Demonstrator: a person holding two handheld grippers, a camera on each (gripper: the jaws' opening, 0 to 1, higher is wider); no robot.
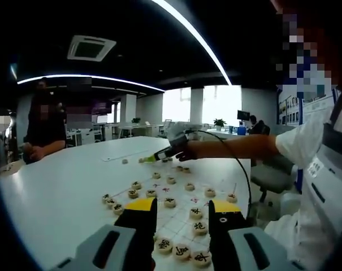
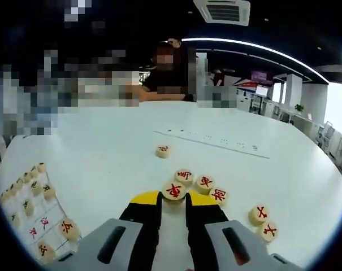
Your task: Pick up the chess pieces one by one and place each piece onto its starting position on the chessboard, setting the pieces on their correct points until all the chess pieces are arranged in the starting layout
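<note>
On the white table, chessboard far left with placed pieces; left gripper spread, empty above it. Right gripper spread around red-marked disc in the loose cluster. Looks light, rigid, smooth; pinch across its rim.

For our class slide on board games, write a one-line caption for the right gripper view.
Hand-held gripper reaches for a red-marked chess piece among loose pieces on the white table.
</note>
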